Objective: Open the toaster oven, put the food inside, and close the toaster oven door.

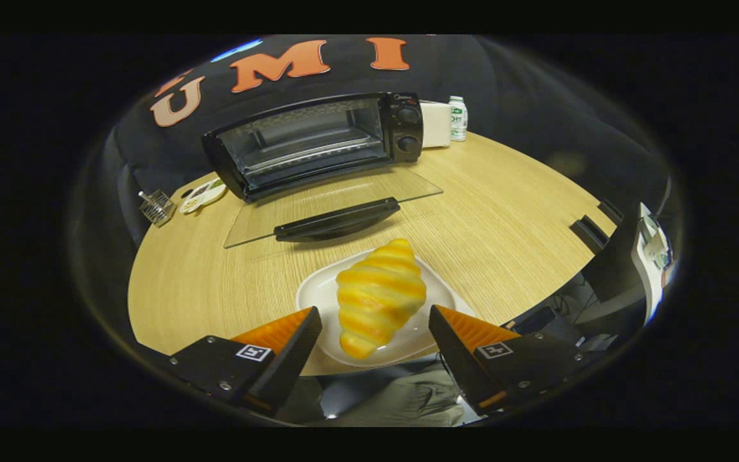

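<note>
Tool [374, 321] spread wide, fingers either side of croissant [379, 296], not touching. Croissant lies on white plate [315, 295] at near edge of counter [504, 218]. Beyond plate, toaster oven [318, 142], glass door [331, 202] folded down flat, rack inside bare. Small bottle [458, 118] beside oven.

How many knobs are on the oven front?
2: the upper knob and the lower knob, stacked on the oven panel right of the open door. The open claw flanks the croissant.
</note>
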### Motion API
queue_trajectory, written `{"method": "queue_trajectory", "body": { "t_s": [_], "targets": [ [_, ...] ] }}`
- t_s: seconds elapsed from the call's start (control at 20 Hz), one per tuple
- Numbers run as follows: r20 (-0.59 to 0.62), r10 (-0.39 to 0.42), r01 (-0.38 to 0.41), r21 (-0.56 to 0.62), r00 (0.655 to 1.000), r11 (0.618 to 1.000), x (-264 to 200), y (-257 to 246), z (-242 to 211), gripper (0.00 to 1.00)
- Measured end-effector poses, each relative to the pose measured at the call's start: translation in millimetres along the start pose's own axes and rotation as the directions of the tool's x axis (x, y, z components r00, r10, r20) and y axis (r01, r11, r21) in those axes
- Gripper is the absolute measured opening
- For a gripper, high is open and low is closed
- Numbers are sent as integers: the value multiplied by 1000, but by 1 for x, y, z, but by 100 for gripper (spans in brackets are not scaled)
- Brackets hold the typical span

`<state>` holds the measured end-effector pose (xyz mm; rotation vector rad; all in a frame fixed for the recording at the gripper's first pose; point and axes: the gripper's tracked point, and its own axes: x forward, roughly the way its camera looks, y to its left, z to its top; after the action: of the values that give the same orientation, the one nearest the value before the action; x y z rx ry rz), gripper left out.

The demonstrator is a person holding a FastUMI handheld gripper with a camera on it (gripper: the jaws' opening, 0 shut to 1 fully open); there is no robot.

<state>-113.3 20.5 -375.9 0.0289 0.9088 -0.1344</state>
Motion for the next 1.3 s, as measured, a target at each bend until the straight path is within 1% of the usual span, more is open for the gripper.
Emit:
{"method": "queue_trajectory", "body": {
  "t_s": [0.25,0.35,0.4,0.5,0.55,0.6,0.65,0.7,0.75,0.85,1.05,1.15,1.3],
  "targets": [
    [-47,-3,3,4,999,1000,12,4,-13,99],
    [-48,-19,19,1,999,1000,15,3,-15,96],
    [-51,-26,26,-5,998,1000,17,1,-13,93],
    [-65,-30,29,-15,997,999,17,1,-13,80],
    [-67,-28,27,-12,997,1000,17,1,-13,76],
    [-72,-29,29,-5,997,1000,17,1,-13,74],
    [-73,-28,28,3,997,1000,16,1,-13,68],
    [-74,-26,27,9,997,1000,15,1,-12,66],
    [-72,-18,19,14,997,1000,14,2,-11,61],
    [-66,9,-7,28,998,1000,9,4,-6,57],
    [-40,64,-60,97,997,993,-5,6,12,57],
    [1,124,-123,139,992,983,-12,14,28,57],
    [76,211,-221,177,975,959,-19,25,54,57]
  ]
}}
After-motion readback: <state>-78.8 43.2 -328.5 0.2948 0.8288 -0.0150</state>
